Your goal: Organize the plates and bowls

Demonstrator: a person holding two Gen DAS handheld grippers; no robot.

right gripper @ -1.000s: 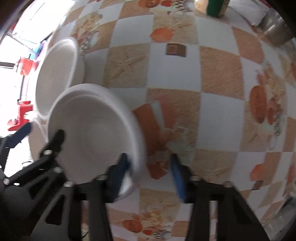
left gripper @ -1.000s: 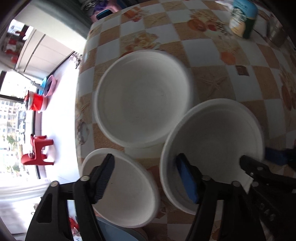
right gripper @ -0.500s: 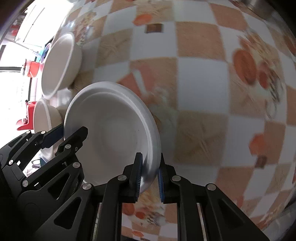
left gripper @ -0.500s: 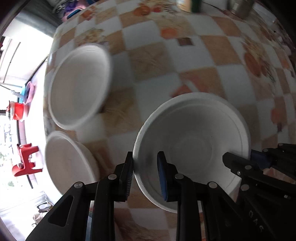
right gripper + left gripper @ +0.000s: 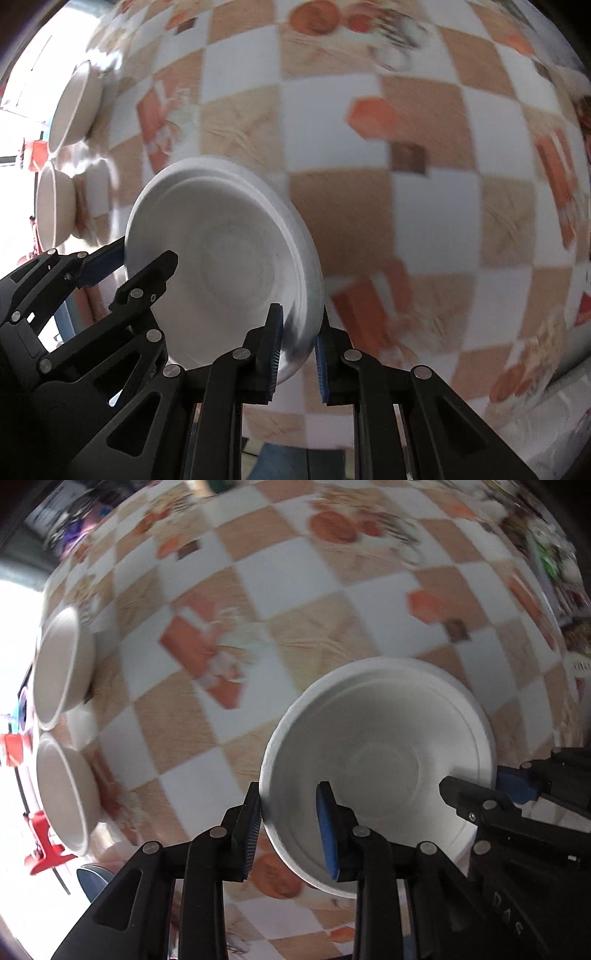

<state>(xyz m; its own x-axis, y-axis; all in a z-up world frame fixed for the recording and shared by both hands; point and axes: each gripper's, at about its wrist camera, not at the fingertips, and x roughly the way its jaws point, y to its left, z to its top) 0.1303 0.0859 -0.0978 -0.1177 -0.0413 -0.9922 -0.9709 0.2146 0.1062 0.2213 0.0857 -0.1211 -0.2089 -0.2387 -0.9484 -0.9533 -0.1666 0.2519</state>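
Left gripper [image 5: 290, 829]: I pinch the matte white round bowl [image 5: 380, 760] rim.
Right gripper [image 5: 297, 350]: I clamp its opposite rim.

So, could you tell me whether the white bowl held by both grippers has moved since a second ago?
Yes. The held bowl has moved rightward across the tablecloth, away from the two bowls at the left edge.
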